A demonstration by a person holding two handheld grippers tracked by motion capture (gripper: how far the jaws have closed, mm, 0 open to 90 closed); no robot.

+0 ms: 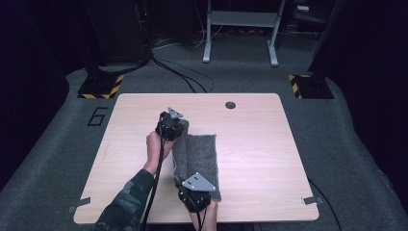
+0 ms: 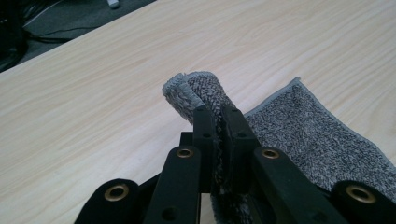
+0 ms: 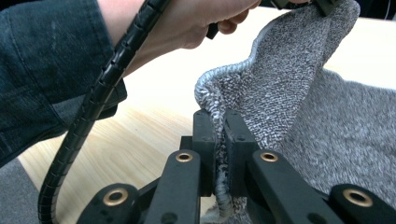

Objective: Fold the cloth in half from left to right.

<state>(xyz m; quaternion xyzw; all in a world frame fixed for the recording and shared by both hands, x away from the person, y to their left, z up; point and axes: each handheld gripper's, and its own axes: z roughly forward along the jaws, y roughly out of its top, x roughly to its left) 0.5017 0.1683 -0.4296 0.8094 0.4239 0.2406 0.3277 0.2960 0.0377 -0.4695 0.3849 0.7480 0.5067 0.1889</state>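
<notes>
While both tongs (image 2: 218, 112) (image 3: 218, 116) pinch the grey towel (image 1: 202, 154) — wooden table (image 1: 255, 144) | grey carpet (image 1: 337, 120).

Overhead view, two close (shared towel (image 1: 197, 156))

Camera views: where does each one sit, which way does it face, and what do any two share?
High view: fixed above the near table edge, facing forward and down; forearm, left gripper, right gripper.
Left gripper view: rides the left gripper, along its jaws shut on the grey towel.
Right gripper view: rides the right gripper, jaws shut on the towel edge; the other hand and sleeve beyond.
Shared: all three show the towel and tabletop.
</notes>
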